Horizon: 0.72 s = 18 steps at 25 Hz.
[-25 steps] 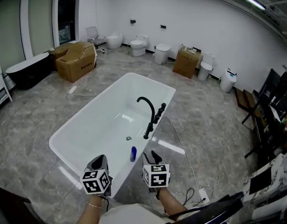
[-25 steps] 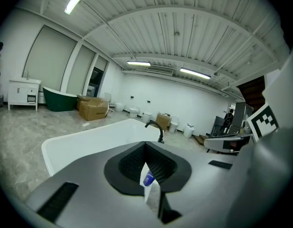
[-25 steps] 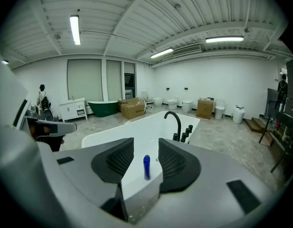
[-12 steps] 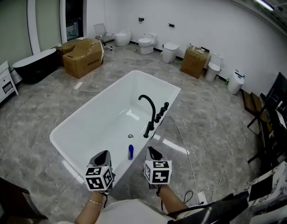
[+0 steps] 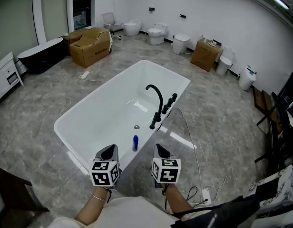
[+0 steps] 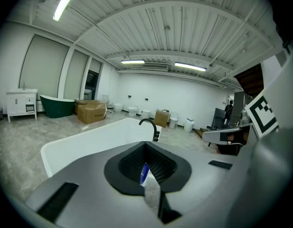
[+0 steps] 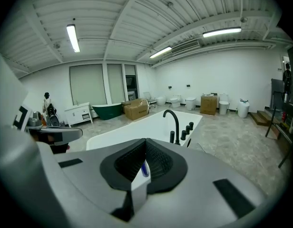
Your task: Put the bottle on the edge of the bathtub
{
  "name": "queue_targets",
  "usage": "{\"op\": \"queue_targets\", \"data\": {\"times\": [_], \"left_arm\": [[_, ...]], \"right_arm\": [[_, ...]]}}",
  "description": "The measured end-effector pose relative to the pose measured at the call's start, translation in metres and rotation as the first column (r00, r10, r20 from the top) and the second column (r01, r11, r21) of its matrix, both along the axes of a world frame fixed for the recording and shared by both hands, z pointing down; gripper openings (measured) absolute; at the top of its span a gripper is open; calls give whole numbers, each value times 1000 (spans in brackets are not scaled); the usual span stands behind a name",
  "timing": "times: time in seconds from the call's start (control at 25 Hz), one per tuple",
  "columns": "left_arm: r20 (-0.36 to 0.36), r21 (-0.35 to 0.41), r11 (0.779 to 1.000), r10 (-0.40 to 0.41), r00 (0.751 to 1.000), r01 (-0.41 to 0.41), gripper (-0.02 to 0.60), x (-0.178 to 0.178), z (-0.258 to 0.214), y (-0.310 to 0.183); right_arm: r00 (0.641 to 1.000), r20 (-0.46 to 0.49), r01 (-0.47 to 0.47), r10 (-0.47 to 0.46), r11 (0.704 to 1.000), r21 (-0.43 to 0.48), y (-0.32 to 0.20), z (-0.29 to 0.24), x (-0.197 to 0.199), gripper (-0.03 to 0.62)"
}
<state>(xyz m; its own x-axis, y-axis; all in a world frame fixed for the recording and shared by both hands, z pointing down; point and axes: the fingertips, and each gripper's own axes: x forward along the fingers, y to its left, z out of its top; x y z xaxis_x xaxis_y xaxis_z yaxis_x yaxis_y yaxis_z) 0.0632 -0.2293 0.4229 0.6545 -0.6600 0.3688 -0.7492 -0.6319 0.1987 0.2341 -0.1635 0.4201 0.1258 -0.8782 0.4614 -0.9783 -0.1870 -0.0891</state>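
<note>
1. Now the right tongs (image 5: 161,149) are clenched on nothing. Their jaws have just been closing, and their own view shows the pads pressed together, with the bottle only a blue sliver beyond the tips.
2. The left tongs (image 5: 110,150) look the same, with jaws together and empty. They are held beside the right pair, close to the near right corner of the white bathtub (image 5: 106,115).
3. The bottle (image 5: 135,143), small and blue, stands upright on its own on what looks to me like the tub's right-hand rim. It is a little nearer than the base of the black faucet (image 5: 160,106) and between the two pairs of tongs, but touched by neither. From where I stand I can't be sure that its whole base rests on the flat top of the rim.
4. Compared with a second ago, both pairs of tongs sit slightly further back from the bottle. The bottle itself has kept its spot and has not tipped. The person seems to be easing away from the tub.
5. To my eye the placing itself is done: the bottle is set down, let go and standing, which is what the task asks.
6. All that seems left is to draw the tongs clear without brushing the bottle. The rim is narrow, so I'd guess a knock could send it into the tub or onto the floor.
</note>
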Motion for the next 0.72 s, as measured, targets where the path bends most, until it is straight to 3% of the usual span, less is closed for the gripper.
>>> {"op": "queue_targets", "data": {"times": [0.72], "left_arm": [[5,-9,1000,3,1000,-3,11,-3,4,10]], "right_arm": [[999,-52,6,-7,1000,-21,11,2,-7,26]]}}
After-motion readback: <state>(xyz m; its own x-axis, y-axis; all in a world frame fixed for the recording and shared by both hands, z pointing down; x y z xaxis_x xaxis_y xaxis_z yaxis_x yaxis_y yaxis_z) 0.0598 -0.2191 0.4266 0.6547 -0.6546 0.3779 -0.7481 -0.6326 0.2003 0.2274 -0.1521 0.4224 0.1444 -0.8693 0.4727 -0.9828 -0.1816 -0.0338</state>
